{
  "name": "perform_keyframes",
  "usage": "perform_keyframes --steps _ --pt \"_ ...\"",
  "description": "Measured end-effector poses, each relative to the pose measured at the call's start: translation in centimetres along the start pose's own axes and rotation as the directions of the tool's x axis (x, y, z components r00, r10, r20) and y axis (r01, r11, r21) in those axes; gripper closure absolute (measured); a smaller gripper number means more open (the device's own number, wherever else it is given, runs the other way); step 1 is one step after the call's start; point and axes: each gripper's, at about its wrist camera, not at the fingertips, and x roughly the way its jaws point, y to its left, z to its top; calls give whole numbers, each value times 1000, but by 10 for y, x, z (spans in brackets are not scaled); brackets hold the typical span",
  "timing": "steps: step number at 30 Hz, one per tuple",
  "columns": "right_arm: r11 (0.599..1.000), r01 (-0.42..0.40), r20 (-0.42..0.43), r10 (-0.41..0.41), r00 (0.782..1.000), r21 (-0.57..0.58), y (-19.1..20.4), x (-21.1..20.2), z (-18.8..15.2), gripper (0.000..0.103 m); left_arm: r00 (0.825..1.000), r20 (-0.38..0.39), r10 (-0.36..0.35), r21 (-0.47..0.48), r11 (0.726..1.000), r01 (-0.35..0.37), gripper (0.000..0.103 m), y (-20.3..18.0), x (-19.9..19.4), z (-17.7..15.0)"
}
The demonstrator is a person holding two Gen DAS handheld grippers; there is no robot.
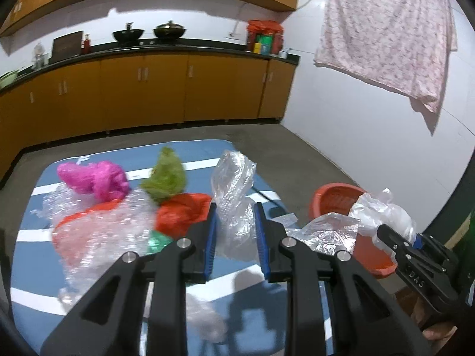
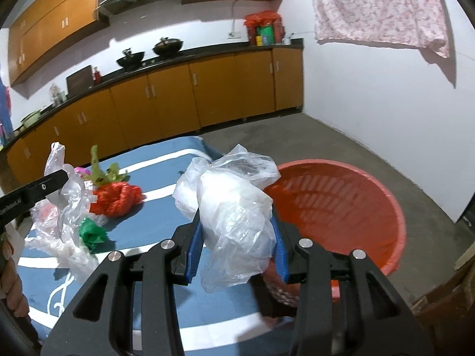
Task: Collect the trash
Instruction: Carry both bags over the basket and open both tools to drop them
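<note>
From the left wrist view, the left gripper [image 1: 234,231] has its blue-padded fingers [image 1: 210,237] partly closed on a clear crumpled wrap [image 1: 234,195], which stands up between them and looks pinched, though how firmly I cannot tell. Taking the orange basket [image 1: 335,201] as the landmark, this wrap is to its left, over the blue table [image 1: 193,151]. Further left of the basket lie a red bag [image 1: 181,213], a green bag [image 1: 166,175], a pink bag [image 1: 95,178] and a spread of bubble wrap [image 1: 104,231]. The right gripper [image 1: 415,246] shows at the basket's near rim, carrying a white bag [image 1: 383,210].

From the right wrist view, the right gripper [image 2: 237,234] is half closed around the white bag [image 2: 231,207], a puffy bundle bulging above and below the pads. The basket [image 2: 394,210] sits just right of it and lower, on the floor side of the table [image 2: 166,154]. Left of the basket remain the red bag [image 2: 118,195], a small green scrap [image 2: 92,233] and the wrap [image 2: 71,195] in the left gripper.

The risks, as I judge them: thin film is slippery and springy, so either bundle may slide from the pads before it clears the rim. A release made too early would drop the white bag on the table edge or floor. The trailing wrap may also drag neighbouring pieces along.
</note>
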Motion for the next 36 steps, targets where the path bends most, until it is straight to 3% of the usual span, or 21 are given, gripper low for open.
perform_keyframes --steps 20,36 --pt "971 185 22 -191 981 154 -88 -4 6 62 982 -76 -173 153 971 183 78 -129 72 -5" --pt "946 241 10 -249 968 217 -116 25 9 62 960 -155 -233 184 948 260 78 -173 134 -13"
